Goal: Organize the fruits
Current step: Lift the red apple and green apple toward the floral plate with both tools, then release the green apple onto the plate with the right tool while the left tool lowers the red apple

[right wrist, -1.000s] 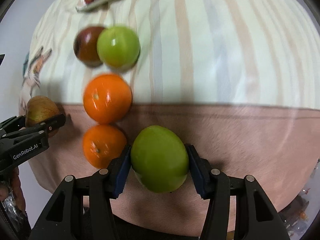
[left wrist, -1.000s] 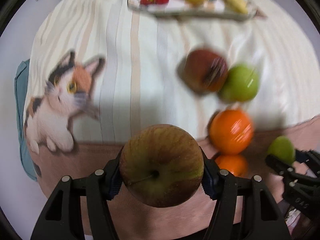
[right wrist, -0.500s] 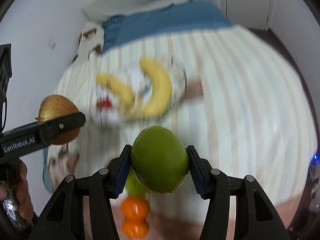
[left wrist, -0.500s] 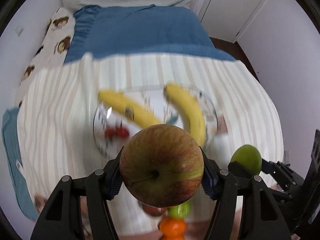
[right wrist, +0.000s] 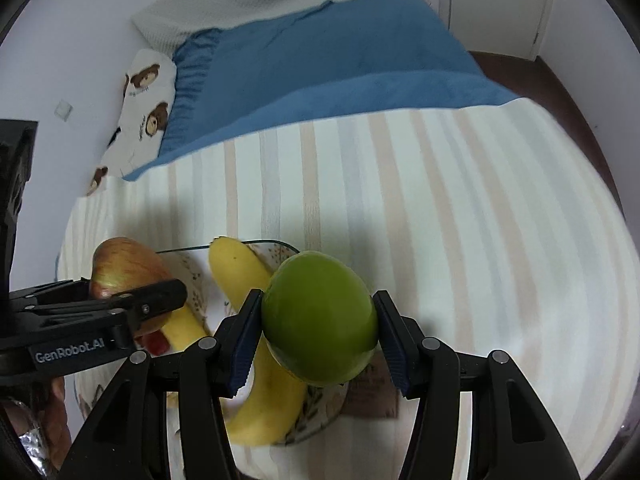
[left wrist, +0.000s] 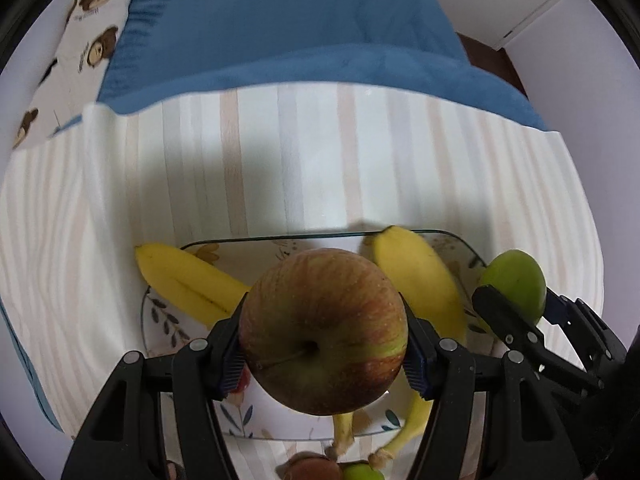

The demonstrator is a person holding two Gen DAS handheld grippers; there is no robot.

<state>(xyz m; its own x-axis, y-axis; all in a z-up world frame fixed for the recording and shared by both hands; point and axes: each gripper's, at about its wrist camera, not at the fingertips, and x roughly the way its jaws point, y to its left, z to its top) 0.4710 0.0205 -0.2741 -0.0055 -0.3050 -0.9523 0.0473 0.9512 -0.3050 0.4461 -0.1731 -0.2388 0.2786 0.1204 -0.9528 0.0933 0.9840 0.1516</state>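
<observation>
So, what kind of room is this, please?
Most likely a bedroom: the plate lies on a bed with a striped cover, a blue blanket and a bear-print pillow.

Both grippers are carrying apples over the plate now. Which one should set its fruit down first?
Probably left: the left gripper holds the red apple over bare plate; the right gripper's green apple hangs over a banana.

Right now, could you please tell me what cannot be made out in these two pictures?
- Left wrist view: the plate middle and the small red fruit are hidden by the held red apple in the left gripper.
- Left wrist view: two fruits at the bottom edge are cut off.
- Right wrist view: the green apple in the right gripper covers the plate's right side and one banana.
</observation>
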